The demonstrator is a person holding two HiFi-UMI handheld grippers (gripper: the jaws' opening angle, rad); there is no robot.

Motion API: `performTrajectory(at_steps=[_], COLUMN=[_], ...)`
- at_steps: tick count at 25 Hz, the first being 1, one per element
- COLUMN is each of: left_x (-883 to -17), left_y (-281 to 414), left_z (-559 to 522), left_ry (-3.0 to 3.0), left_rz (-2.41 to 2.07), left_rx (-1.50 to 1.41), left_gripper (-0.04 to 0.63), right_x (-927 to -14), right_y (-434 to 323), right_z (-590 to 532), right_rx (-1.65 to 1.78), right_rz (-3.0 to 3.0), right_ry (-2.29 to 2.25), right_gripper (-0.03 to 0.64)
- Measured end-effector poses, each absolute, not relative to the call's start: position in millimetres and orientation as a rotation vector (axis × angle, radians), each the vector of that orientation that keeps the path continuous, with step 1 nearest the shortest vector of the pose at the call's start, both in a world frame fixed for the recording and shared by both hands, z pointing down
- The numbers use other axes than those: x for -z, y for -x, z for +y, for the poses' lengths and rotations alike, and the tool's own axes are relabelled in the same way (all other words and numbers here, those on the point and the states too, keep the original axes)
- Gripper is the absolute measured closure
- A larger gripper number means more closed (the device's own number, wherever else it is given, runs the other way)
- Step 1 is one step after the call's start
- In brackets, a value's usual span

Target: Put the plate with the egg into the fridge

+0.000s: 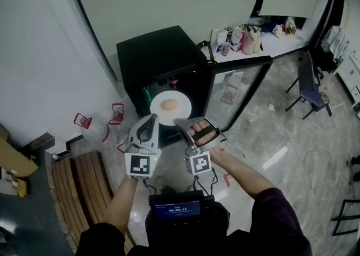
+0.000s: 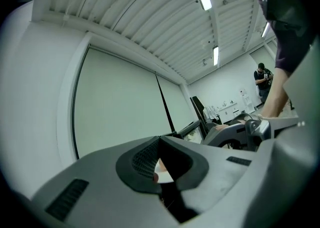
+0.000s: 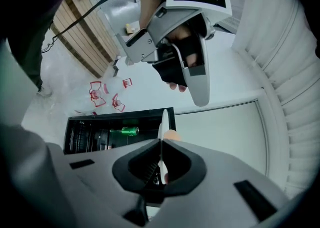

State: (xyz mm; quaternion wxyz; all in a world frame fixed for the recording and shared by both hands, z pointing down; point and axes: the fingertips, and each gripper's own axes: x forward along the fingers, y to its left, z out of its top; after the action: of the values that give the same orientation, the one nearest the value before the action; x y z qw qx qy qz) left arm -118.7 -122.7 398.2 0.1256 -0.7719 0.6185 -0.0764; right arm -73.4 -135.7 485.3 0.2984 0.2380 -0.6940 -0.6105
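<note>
Right now the carry-in step is in hand: the plate point(image 1: 159, 102) hangs level just in front of the fridge point(image 1: 157, 52), whose door point(image 1: 239, 86) is swung wide. The left gripper point(image 1: 151, 121) and the right gripper point(image 1: 181, 123) each clamp the thin rim on the side away from the fridge, jaws pressed together on it. Next, I judge, both must push forward evenly, keeping the plate flat, onto a shelf inside the fridge and clear of the can point(image 3: 124, 131) there. The plate is white, round and shallow. The egg point(image 1: 170, 104) at its centre is orange-brown, probably loose and liable to roll.
</note>
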Motion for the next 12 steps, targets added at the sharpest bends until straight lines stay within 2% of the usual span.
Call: performTrajectory(at_steps=[12], left_x=[-434.2], left_y=[128.2], left_z=[-86.3], left_ry=[2.256], left_rz=[1.924], left_rx=[0.216], left_gripper=[0.586], right_x=[-487.5], right_y=[80.4], right_z=[-113.5], right_rx=[1.619], right_rz=[-1.873], right_ry=[-0.625], right_gripper=[0.594])
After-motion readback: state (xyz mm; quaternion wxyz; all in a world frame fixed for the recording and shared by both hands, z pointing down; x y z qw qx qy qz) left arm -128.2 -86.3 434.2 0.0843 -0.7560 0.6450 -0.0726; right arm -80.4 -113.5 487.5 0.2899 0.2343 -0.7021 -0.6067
